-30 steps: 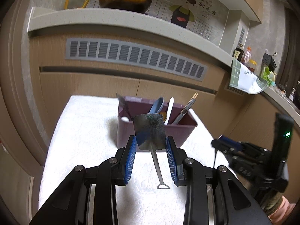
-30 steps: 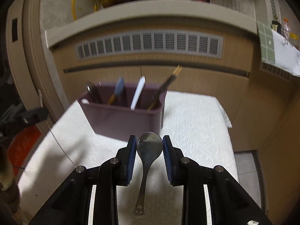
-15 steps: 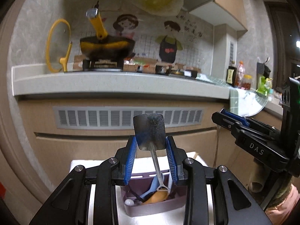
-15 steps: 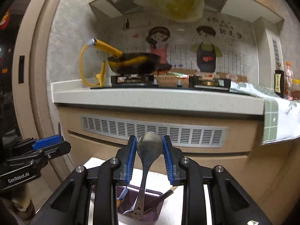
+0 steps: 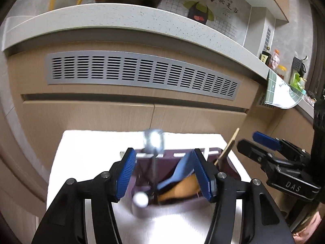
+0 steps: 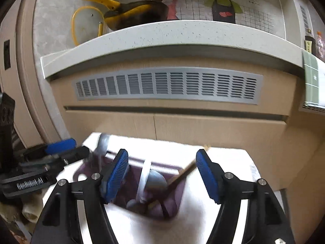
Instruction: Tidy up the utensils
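Observation:
A purple utensil holder (image 5: 227, 168) (image 6: 178, 195) stands on a white towel (image 5: 85, 152). My left gripper (image 5: 163, 173) hovers just over it, jaws opening, pads touching nothing. The metal spatula (image 5: 153, 140) stands blurred in the holder between those jaws, beside a blue spoon (image 5: 178, 172) and chopsticks (image 5: 228, 149). My right gripper (image 6: 161, 175) is also above the holder, jaws opening with nothing pressed between them. Below it the metal spoon (image 6: 156, 181) lies in the holder with a white utensil (image 6: 144, 172) and the chopsticks (image 6: 184, 171). Each view shows the other gripper (image 5: 266, 150) (image 6: 50, 154) beside it.
Behind the towel rises a wooden cabinet front (image 5: 142, 118) with a grey vent grille (image 6: 168, 85), under a speckled counter edge (image 5: 121, 14). A dark pan with a yellow handle (image 6: 132, 14) sits on the counter. A green-edged cloth (image 5: 282, 93) hangs at the right.
Both grippers came in over the holder and widened their jaws. The spatula left the left gripper and the spoon left the right one; both now sit in the holder.

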`<state>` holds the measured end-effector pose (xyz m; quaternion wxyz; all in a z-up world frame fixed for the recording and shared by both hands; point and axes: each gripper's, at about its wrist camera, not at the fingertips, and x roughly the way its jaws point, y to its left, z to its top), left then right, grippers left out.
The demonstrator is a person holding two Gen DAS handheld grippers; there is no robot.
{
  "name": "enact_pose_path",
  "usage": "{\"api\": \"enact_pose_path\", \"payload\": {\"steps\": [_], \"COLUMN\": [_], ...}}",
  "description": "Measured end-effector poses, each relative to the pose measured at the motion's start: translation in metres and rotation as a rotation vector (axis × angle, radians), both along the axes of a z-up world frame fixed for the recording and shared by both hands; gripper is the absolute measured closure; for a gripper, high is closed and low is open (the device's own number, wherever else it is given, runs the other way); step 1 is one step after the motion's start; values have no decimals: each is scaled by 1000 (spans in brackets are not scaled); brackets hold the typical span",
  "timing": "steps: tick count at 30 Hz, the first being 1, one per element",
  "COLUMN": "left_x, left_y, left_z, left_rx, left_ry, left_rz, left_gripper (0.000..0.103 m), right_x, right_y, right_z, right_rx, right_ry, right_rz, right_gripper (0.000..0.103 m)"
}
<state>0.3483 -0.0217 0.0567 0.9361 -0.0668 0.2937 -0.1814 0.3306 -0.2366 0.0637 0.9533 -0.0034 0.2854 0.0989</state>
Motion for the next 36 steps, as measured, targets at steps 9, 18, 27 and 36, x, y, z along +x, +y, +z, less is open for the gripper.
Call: {"api": "enact_pose_path", "payload": {"steps": [9,18,27,36], "left_x": [-118,-197,-230,-237], "left_y": [6,2,-9,-15], "left_z": [-18,-37,-39,-35], "left_rx": [71,176,193,208], "left_ry": [-19,-16,-23,-29], "left_rz": [111,221,210,199], "left_gripper": [6,0,0,0], "right_x": [-95,-169,-202,-207], "right_y": [-14,-16,-22,-29], "right_z": [-10,-30,-45,-45], "right_rx": [-21,-42,-37,-40], "right_ry": [18,33,25,14], "right_rz": [-51,-79,-117,-144], "right_gripper": [1,0,0,0]}}
